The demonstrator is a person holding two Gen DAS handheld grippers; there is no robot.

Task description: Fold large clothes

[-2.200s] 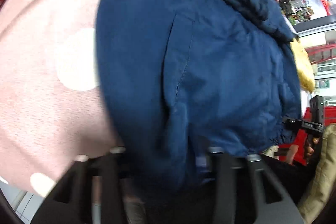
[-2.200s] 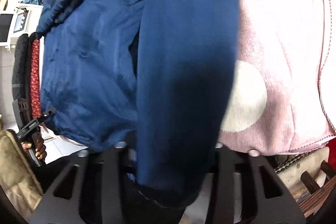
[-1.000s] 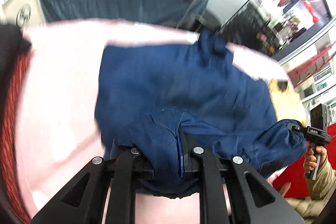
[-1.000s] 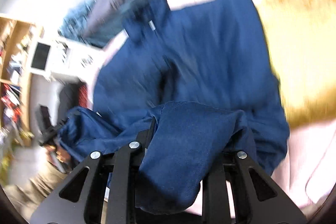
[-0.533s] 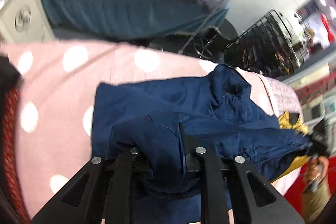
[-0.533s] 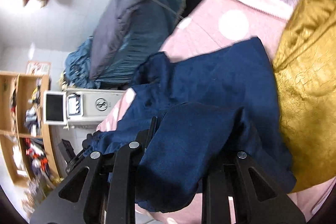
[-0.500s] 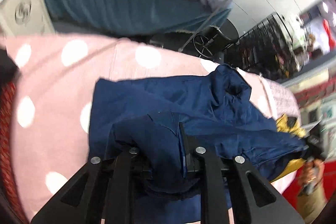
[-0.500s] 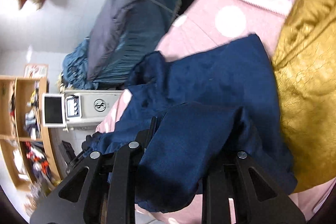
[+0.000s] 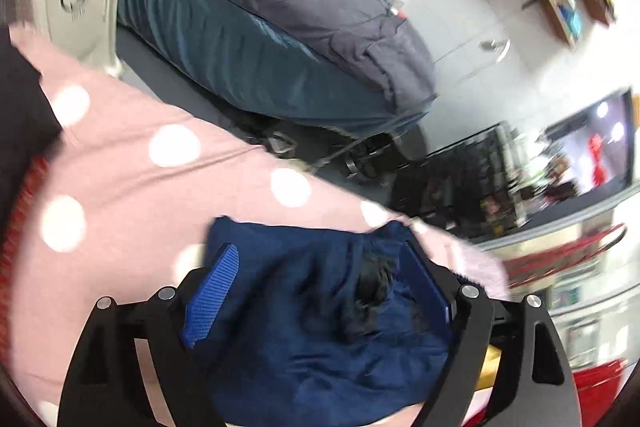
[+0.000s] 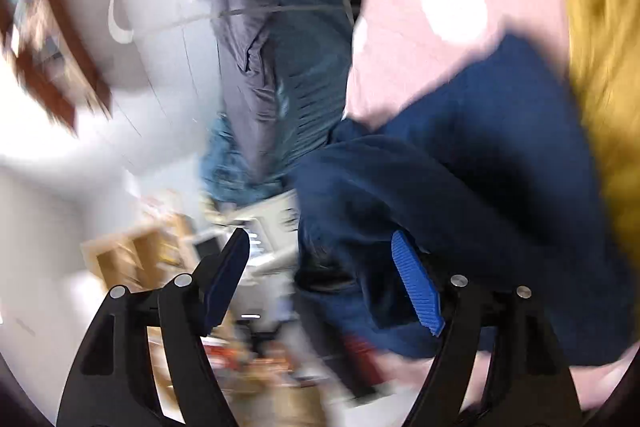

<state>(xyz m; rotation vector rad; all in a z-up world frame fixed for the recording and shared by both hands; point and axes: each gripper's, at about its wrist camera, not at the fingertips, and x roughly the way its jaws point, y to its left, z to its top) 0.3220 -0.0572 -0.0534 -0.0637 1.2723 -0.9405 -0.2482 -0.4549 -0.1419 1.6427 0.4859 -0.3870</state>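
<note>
We see the navy jacket [image 9: 320,339] bunched on the pink dotted blanket [image 9: 120,211]. Left tool [image 9: 324,291]: jaws opening, blue pads [image 9: 212,295] spread wide, with the jacket fabric lying loose between them and not pinched. Right tool [image 10: 320,279]: jaws opening as well; the jacket [image 10: 460,167] lies behind and against its right pad, and the gap between the pads is mostly free of cloth. The view is blurred. A yellow cloth [image 10: 600,67] lies just beside the jacket. A grey and teal quilt [image 9: 256,27] hangs beyond the blanket.
</note>
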